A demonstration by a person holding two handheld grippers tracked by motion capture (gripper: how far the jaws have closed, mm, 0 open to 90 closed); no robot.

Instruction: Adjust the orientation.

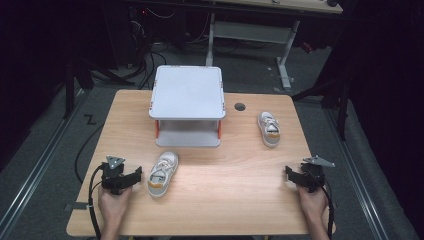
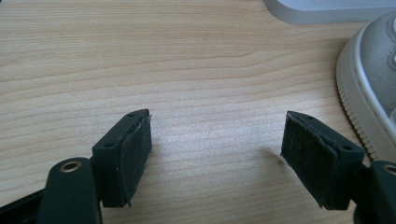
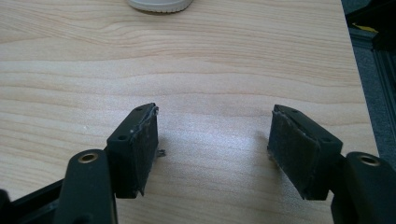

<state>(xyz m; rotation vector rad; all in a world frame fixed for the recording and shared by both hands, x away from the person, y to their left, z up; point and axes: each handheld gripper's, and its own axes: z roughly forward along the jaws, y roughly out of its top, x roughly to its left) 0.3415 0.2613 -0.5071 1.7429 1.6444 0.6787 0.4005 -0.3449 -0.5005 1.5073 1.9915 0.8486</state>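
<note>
l gripper (image 1: 131, 177) fingers wide, empty, just beside near shoe (image 1: 162, 174); r gripper (image 1: 291, 173) fingers wide, empty, on table (image 1: 225, 195).

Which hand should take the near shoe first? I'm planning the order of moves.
Left, probably. The left gripper sits open right beside the near shoe, while the right gripper is across the table, nearer the far shoe.

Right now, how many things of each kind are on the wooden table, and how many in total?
White and grey sneakers with orange accents: 2
White two-tier plastic shelf with orange posts: 1
Black two-jaw grippers, both open: 2
Total: 5
</note>
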